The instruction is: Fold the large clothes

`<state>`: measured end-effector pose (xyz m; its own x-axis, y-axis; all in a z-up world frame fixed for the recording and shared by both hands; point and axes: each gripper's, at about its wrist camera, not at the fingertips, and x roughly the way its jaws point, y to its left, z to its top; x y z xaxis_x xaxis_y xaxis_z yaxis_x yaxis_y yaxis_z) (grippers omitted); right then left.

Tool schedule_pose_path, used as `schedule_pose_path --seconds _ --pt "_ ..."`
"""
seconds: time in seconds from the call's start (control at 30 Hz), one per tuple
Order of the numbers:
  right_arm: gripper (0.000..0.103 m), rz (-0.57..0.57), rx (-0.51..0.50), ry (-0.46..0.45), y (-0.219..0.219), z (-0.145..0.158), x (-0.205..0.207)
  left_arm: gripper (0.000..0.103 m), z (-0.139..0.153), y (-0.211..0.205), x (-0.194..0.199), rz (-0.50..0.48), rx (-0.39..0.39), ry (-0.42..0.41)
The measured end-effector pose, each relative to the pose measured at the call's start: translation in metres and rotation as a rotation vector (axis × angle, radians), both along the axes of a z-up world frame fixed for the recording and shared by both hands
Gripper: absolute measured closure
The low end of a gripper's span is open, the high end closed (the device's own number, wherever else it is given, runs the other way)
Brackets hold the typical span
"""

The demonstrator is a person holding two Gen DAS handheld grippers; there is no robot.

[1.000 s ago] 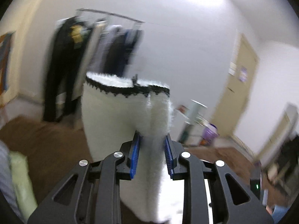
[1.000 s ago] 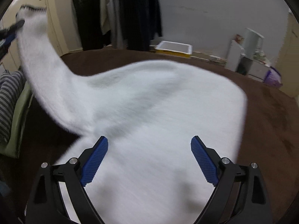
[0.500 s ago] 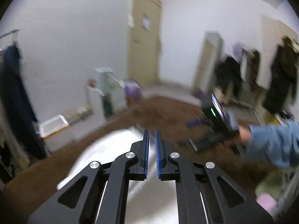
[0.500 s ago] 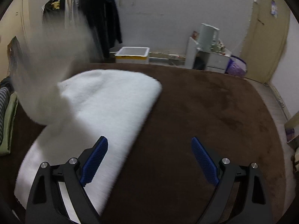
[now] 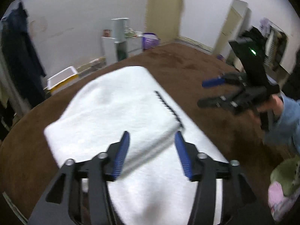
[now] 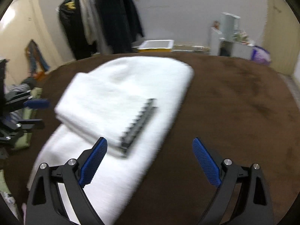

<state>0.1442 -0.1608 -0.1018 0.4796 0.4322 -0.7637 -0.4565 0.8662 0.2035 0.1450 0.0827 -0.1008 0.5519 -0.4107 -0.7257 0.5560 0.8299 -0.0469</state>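
Observation:
A fluffy white garment (image 5: 116, 105) lies on the brown surface (image 5: 187, 69). One sleeve is folded across its body, the black-trimmed cuff (image 5: 168, 108) on top. My left gripper (image 5: 152, 134) hovers low over that sleeve. Its jaws are opening, with the sleeve's near edge lying between the blue pads (image 5: 121, 153), which do not press it. In the right wrist view the garment (image 6: 121, 86) and cuff (image 6: 138, 123) lie ahead and to the left. My right gripper (image 6: 149, 140) stands wide open above the garment's right edge, holding nothing. A hand in a blue sleeve (image 5: 286, 120) holds it.
A rack of dark hanging clothes (image 6: 105, 18) stands behind the surface, with a white and yellow box (image 6: 155, 46), a white cabinet (image 6: 225, 37) and a purple bag (image 6: 260, 55) along the wall. Striped and green clothes (image 6: 28, 88) are piled at the left edge.
My left gripper swung the raised sleeve over, came down with it onto the garment's body, and went from shut to parted. My right gripper stayed open and drifted toward the garment's right edge.

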Motion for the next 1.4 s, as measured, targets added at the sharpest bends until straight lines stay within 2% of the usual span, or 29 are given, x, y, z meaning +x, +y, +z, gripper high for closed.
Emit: schedule_pose_path --seconds 0.03,0.1,0.23,0.4,0.5,0.67,0.8,0.87,0.9,0.97,1.0,1.1,1.23,1.4 --pt "0.012 0.015 0.032 0.012 0.006 -0.004 0.003 0.037 0.002 0.002 0.001 0.022 0.002 -0.008" --pt "0.012 0.03 0.093 0.038 0.015 -0.011 0.011 0.034 0.003 0.014 0.011 0.083 -0.015 -0.011" --pt "0.018 0.0 0.221 0.121 0.019 -0.029 0.032 0.033 -0.003 0.022 0.018 0.141 -0.027 -0.006" --pt "0.019 -0.054 0.277 0.204 0.009 -0.051 0.052 0.033 -0.013 0.028 0.019 0.155 -0.037 0.004" --pt "0.027 -0.066 0.316 0.253 0.006 -0.064 0.06 0.033 -0.015 0.029 0.015 0.157 -0.04 0.004" --pt "0.027 -0.075 0.378 0.289 0.008 -0.074 0.072 0.033 -0.022 0.03 0.015 0.164 -0.046 0.02" --pt "0.028 -0.068 0.388 0.295 0.019 -0.077 0.082 0.032 -0.029 0.032 0.014 0.172 -0.046 0.034" --pt "0.043 -0.073 0.372 0.289 0.025 -0.078 0.084 0.032 -0.033 0.032 0.014 0.176 -0.043 0.045" --pt "0.061 -0.086 0.361 0.288 0.023 -0.078 0.085 0.032 -0.035 0.032 0.014 0.18 -0.04 0.051" --pt "0.069 -0.107 0.392 0.297 0.017 -0.079 0.086 0.031 -0.038 0.032 0.014 0.187 -0.036 0.058" --pt "0.079 -0.1 0.406 0.294 0.015 -0.077 0.084 0.027 -0.04 0.033 0.014 0.19 -0.033 0.06" --pt "0.084 -0.08 0.384 0.238 0.017 -0.066 0.074 0.026 -0.042 0.036 0.014 0.204 -0.027 0.059" --pt "0.086 -0.066 0.371 0.164 0.02 -0.042 0.061 0.026 -0.038 0.043 0.014 0.222 -0.025 0.053" --pt "0.087 -0.053 0.366 0.073 0.024 0.018 0.022 0.026 -0.025 0.059 0.021 0.253 -0.005 0.032"
